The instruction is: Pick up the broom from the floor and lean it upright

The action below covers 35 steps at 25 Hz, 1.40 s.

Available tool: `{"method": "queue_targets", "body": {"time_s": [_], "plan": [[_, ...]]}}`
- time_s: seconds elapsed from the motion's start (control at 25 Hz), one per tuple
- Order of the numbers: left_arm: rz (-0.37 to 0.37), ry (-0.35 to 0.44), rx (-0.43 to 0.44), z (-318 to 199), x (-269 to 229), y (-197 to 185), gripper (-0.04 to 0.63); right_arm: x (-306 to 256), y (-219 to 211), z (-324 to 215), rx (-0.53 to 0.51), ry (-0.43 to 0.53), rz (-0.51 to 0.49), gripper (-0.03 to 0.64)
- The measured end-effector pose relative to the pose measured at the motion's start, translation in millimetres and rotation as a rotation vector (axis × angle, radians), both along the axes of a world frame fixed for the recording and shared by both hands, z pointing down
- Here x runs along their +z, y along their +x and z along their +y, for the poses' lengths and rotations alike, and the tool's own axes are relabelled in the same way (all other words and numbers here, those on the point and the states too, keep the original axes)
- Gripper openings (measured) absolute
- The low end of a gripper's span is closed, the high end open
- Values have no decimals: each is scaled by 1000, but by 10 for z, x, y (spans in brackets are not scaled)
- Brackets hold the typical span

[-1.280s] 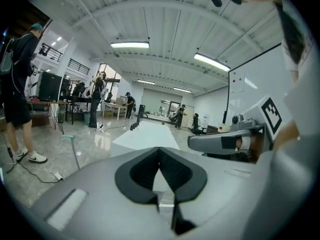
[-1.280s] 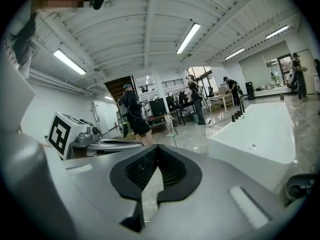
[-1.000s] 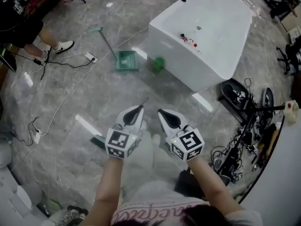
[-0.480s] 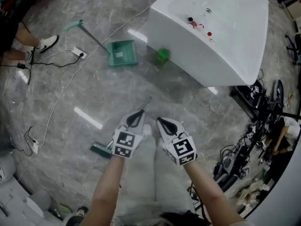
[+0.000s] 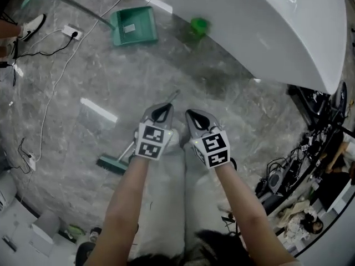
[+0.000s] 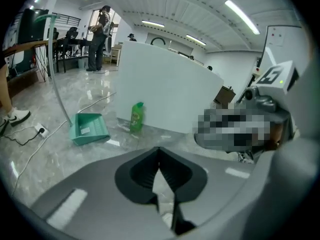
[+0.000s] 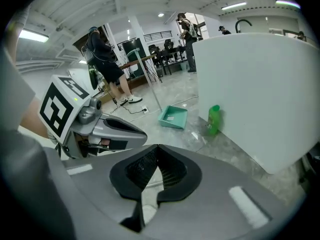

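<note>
The broom lies flat on the grey marble floor in the head view, its green head (image 5: 112,164) at lower left. Its thin handle (image 5: 173,96) runs up to the right and passes under my left gripper. My left gripper (image 5: 163,110) hangs over the handle's middle, shut with nothing between its pads; its own view shows the same closed gripper (image 6: 159,150). My right gripper (image 5: 192,115) is beside it, to the right of the handle, also shut and empty (image 7: 157,147). Whether either touches the broom I cannot tell.
A white tub (image 5: 266,21) fills the upper right, with a green bottle (image 5: 198,25) at its foot. A green dustpan (image 5: 133,25) with a long handle lies upper left. A power strip (image 5: 72,33), cables and a person's shoe (image 5: 32,26) are at left; tangled gear (image 5: 288,170) at right.
Both grippers have come down side by side toward the floor and the broom. The view has dropped with them, so tub and dustpan have slid toward the top edge.
</note>
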<state>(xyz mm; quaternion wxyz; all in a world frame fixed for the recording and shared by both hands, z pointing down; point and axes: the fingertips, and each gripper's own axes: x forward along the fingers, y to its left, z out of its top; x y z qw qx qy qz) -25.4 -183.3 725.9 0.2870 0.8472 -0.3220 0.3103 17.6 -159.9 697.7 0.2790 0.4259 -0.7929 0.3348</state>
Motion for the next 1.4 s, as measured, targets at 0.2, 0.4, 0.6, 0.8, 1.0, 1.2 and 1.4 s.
{"method": "queue_targets", "body": {"time_s": [0.2,0.4,0.6,0.8,1.0,1.2,1.4], "plan": [[-24,-57,-21,-15,483,20,-2,422,-38,-18,-72,-25,12,2],[-68,-146,6,126,958,38,36,786,-69,-14,-139,-55,34,2],[-129,-187,68,294,1444,13,94,1176,-55,8,-193,-82,66,2],[-201,-247,90,482,1966,-86,121,1577,-23,111,-197,-137,54,2],[-285,-300,133,638,2487,-152,121,1915,-53,169,-243,-170,47,2],[-363,-322,163,792,2851,-209,121,2160,1,206,-294,-186,69,2],[-423,-303,127,782,3034,-283,91,2309,52,289,-312,-209,72,2]]}}
